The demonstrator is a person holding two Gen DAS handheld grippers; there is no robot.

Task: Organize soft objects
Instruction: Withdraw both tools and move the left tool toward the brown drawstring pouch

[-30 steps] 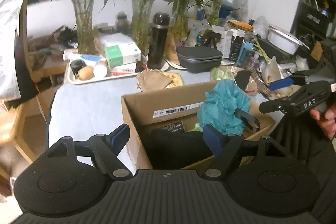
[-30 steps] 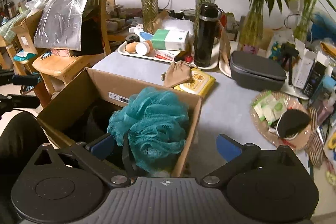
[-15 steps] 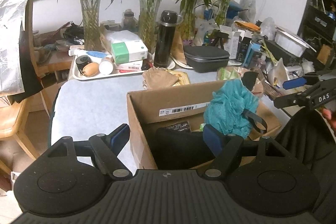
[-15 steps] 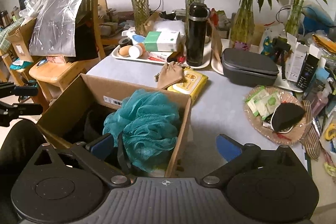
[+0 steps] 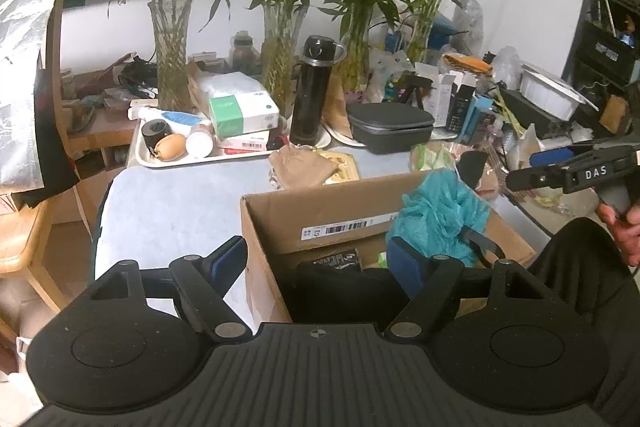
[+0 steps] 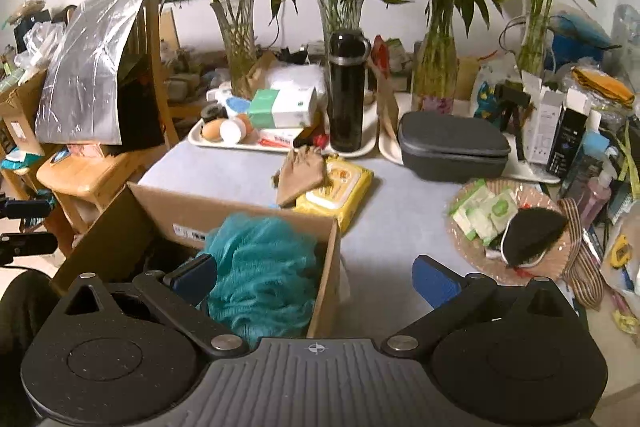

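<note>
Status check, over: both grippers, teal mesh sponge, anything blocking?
Left gripper open, empty. Right gripper open, empty. Teal mesh bath sponge in brown cardboard box. Nothing blocking.

Bottom of teal puff (image 6: 260,267) hidden inside cardboard box (image 6: 240,215); black thing (image 5: 340,291) in box too dark to tell

My left tool (image 5: 318,259) hangs w/ jaws wide apart, nothing between the pads – one finger over the bench (image 5: 168,203), the other over the cardboard box (image 5: 320,211). Teal mesh pouf (image 5: 440,215) sits in the box's far right corner. Right tool (image 5: 548,167) at the frame's right edge.
</note>
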